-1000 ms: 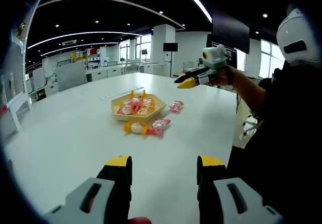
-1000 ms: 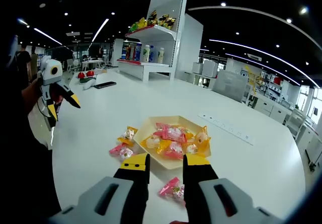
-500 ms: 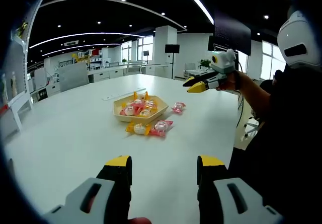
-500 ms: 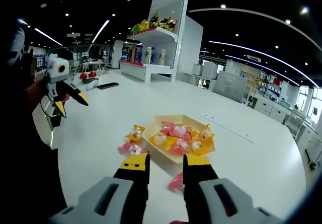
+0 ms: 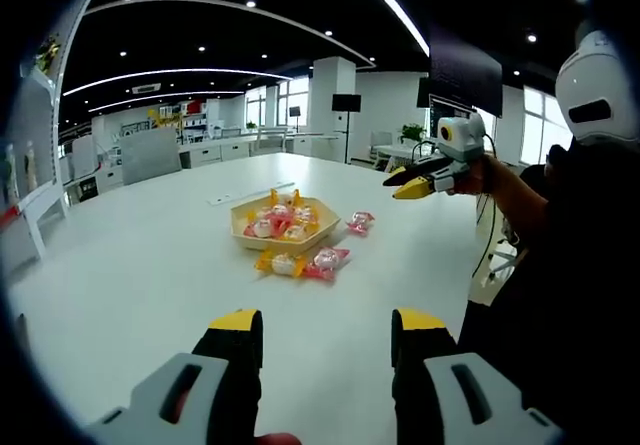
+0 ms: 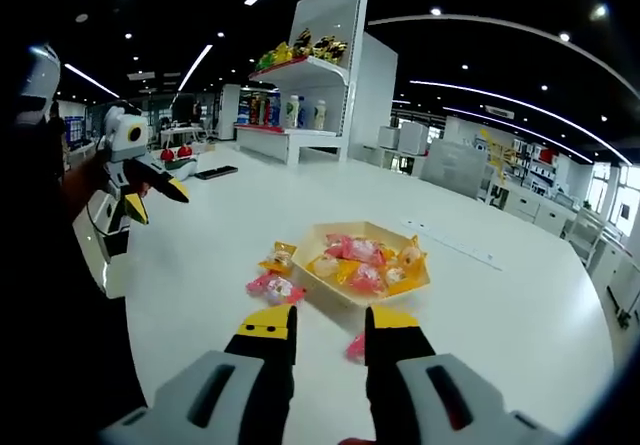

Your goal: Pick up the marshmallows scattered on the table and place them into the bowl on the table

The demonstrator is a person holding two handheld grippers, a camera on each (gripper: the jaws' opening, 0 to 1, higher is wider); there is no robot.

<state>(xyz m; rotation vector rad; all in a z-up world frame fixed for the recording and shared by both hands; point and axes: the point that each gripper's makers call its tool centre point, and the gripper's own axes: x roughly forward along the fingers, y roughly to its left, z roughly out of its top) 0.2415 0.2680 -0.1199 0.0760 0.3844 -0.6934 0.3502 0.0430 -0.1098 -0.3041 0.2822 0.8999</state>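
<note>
A yellowish hexagonal bowl (image 5: 286,245) (image 6: 338,293) holds several wrapped marshmallows out on the white table. Loose ones lie beside it: a yellow one (image 5: 279,262) (image 6: 280,258), a pink one (image 5: 326,260) (image 6: 271,287) and another pink one (image 5: 358,223) (image 6: 356,346). My left gripper (image 5: 328,323) (image 6: 158,201) is open and empty, held back over the near table. My right gripper (image 6: 330,322) (image 5: 405,182) is open too, with nothing between its fingers. It hovers short of the pink marshmallow that lies just beyond its jaws.
A person in dark sleeves holds both grippers, standing at the table's edge (image 5: 470,265). A long white strip (image 5: 250,193) (image 6: 455,247) lies behind the bowl. A dark flat item (image 6: 215,171) lies far off on the table. A white shelf with goods (image 6: 300,60) stands beyond.
Both views have drawn back a little from the bowl. In the left gripper view the right gripper has shifted right and lower. The marshmallows lie where they were.
</note>
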